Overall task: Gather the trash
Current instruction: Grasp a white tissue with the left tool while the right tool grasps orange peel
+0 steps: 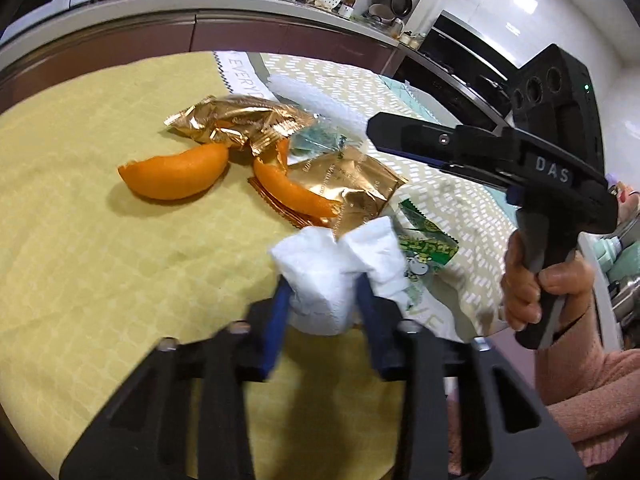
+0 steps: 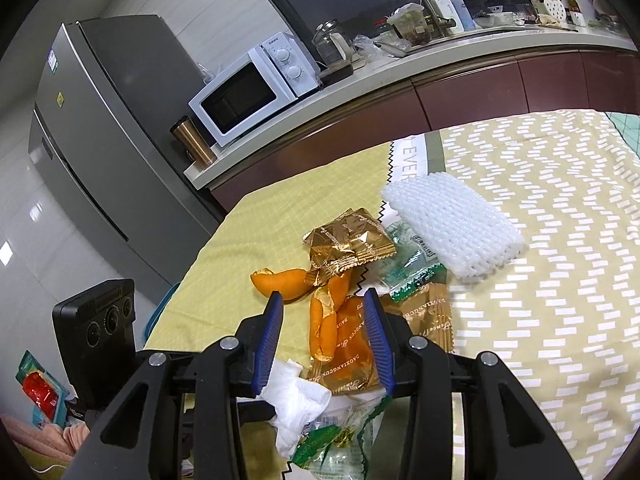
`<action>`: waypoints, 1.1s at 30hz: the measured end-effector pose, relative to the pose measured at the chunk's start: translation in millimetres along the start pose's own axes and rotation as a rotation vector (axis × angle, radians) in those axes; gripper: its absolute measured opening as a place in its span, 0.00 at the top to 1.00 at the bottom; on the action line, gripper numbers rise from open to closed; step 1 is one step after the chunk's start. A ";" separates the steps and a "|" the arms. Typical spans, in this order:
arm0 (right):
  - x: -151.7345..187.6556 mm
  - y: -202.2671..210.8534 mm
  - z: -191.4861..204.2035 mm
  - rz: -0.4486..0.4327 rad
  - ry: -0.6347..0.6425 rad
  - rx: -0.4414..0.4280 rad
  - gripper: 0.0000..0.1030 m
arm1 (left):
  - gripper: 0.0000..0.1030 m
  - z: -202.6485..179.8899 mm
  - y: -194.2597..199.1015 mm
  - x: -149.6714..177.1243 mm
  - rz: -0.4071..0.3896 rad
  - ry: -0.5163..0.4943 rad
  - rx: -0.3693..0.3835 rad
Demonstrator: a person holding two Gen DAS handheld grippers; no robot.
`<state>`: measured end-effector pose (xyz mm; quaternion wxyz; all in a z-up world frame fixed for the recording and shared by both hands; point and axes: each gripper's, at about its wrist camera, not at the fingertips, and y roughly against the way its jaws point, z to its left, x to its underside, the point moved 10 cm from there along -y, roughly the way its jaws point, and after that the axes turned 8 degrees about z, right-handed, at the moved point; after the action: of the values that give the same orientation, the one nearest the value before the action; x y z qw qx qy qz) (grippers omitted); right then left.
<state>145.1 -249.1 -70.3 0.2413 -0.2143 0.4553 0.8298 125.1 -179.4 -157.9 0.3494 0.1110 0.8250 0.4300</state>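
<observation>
In the left wrist view my left gripper (image 1: 324,284) is shut on a crumpled white tissue (image 1: 332,276), its blue pads pressing both sides just above the yellow tablecloth (image 1: 100,260). Beyond it lie two orange peels (image 1: 176,176) (image 1: 288,188), two gold foil wrappers (image 1: 240,120) (image 1: 352,184) and a green-and-white wrapper (image 1: 424,244). My right gripper (image 2: 322,294) stands open above a peel (image 2: 324,328) and a gold wrapper (image 2: 432,320), touching neither. The tissue (image 2: 296,396) shows low between its fingers. A hand holds the right gripper (image 1: 380,132) from the right.
A white foam fruit net (image 2: 452,224) and a clear green-printed packet (image 2: 404,264) lie behind the wrappers. The table's far edge faces a dark red kitchen counter with a microwave (image 2: 248,88). A grey fridge (image 2: 100,120) stands at the left. A pink sleeve (image 1: 592,400) is at the lower right.
</observation>
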 end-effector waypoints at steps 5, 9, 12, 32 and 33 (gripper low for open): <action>1.2 -4.1 5.3 0.010 0.016 -0.006 0.62 | 0.81 -1.8 7.5 4.6 -0.020 0.002 0.009; 3.4 -8.4 11.7 0.024 0.041 -0.001 0.62 | 0.89 -3.2 22.3 7.9 -0.047 0.020 0.051; 6.1 -13.5 14.8 0.040 0.050 0.002 0.62 | 0.89 1.3 36.5 11.8 -0.074 0.029 0.049; 32.6 -52.1 13.5 0.159 0.095 0.108 0.82 | 0.89 74.9 123.9 38.5 -0.222 0.202 -0.041; 32.8 -51.9 13.7 0.158 0.098 0.114 0.82 | 0.89 78.0 126.6 40.0 -0.225 0.208 -0.045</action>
<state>148.3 -206.3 -116.3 0.1646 -0.2040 0.5284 0.8075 133.4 -34.1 -107.6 0.3103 -0.0350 0.8542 0.4157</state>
